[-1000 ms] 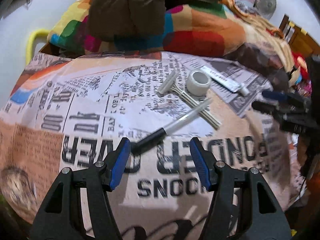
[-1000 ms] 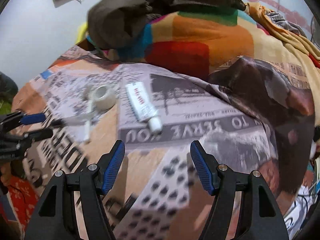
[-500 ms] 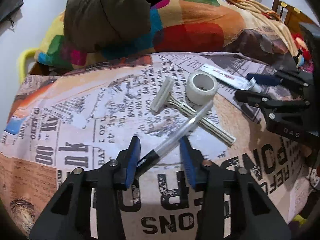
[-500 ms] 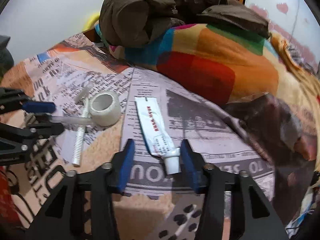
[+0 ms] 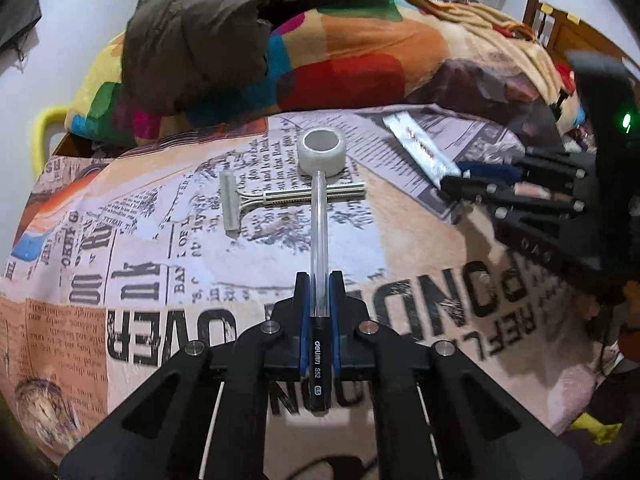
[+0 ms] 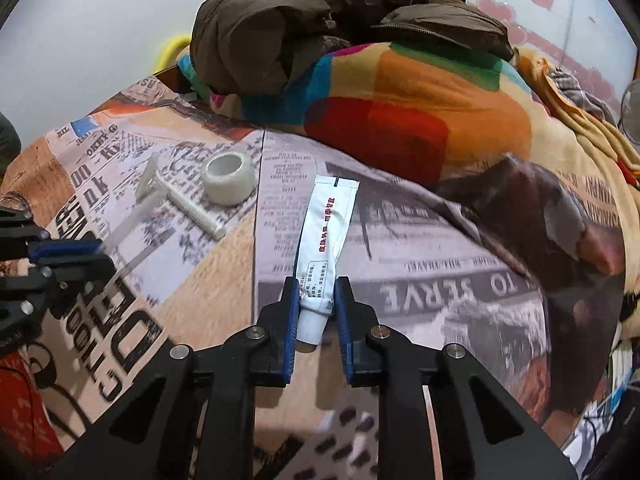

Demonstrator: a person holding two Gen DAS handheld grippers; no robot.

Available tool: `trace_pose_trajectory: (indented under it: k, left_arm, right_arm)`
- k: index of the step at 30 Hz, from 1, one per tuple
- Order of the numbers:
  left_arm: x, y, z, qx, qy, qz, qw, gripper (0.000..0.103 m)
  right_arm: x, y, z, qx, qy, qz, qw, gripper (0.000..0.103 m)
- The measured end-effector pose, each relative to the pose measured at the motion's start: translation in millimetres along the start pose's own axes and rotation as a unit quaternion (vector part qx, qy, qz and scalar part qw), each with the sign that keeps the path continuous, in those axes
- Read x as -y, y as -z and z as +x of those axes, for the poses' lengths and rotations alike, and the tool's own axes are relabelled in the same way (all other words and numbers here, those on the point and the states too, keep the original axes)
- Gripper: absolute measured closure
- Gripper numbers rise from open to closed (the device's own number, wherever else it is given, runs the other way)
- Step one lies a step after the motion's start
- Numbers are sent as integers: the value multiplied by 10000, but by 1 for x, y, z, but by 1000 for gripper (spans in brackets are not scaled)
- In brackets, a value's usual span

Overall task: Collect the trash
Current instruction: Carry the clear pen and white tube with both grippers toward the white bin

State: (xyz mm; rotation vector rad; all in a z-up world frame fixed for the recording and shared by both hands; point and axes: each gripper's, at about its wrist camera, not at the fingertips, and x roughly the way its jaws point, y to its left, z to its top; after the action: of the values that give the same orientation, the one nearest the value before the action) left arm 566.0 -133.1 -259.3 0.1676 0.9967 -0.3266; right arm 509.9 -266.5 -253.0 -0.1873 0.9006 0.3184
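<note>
My left gripper (image 5: 319, 280) is shut on a pen (image 5: 319, 240) with a clear barrel and black cap, which points away toward a white tape roll (image 5: 322, 148). A disposable razor (image 5: 280, 198) lies across under the pen's far end. My right gripper (image 6: 316, 292) is shut on the cap end of a white ointment tube (image 6: 326, 224) lying on the newspaper-print sheet. The right gripper also shows in the left wrist view (image 5: 480, 178), and the left gripper in the right wrist view (image 6: 68, 256). The tape roll (image 6: 229, 178) and razor (image 6: 180, 200) show in the right wrist view too.
A colourful blanket (image 5: 340, 64) with a brown jacket (image 5: 200, 36) on it is piled behind the objects. A yellow chair back (image 5: 42, 132) stands far left by the wall. The sheet (image 5: 120, 280) drops off at the near edge.
Both grippers moved forward and closed. The left one now clamps the pen near its black cap; the right one now clamps the tube's cap end.
</note>
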Motion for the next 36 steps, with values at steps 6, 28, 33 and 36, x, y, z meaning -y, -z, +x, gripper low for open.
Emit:
trace_pose_trajectory:
  k: [6, 28, 33, 36]
  left_arm:
    - [-4, 4, -37, 205, -25, -242, 9995, 95]
    - [-34, 71, -245, 1136, -553, -726, 9893, 95]
    - [-47, 97, -289, 1337, -750, -832, 9847, 95]
    - [-55, 115, -313, 1502, -922, -895, 9803, 95]
  right_arm:
    - [-1, 7, -30, 109, -136, 396, 9991, 87]
    - [-89, -17, -208, 1236, -569, 173, 9905, 87]
    - [-122, -16, -235, 1326, -889, 26, 9872, 87]
    - [-142, -14, -246, 1389, -1103, -60, 9841, 87]
